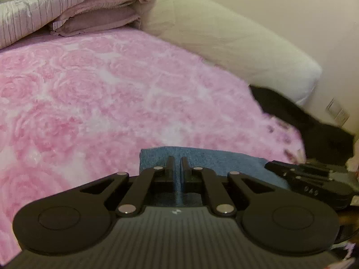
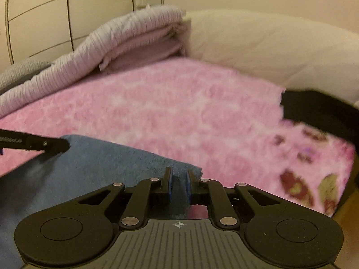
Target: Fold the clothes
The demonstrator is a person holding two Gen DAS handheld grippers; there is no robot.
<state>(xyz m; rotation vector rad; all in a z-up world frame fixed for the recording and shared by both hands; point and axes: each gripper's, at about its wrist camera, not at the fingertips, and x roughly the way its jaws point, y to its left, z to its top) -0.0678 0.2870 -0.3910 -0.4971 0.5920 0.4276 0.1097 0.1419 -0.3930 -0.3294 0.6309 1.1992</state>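
A blue fleecy cloth lies over the near part of a pink bed, and both grippers hold its far edge. My left gripper is shut on the cloth's left corner, with fabric pinched between the pads. My right gripper is shut on the right corner of the same cloth. In the left wrist view the right gripper shows at the right edge. In the right wrist view the left gripper reaches in from the left onto the cloth. The part of the cloth under the gripper bodies is hidden.
A pink rose-patterned fleece blanket covers the bed. Folded lilac bedding is stacked at the back left, with a cream pillow beside it. A dark item lies at the bed's right edge. Wardrobe doors stand behind.
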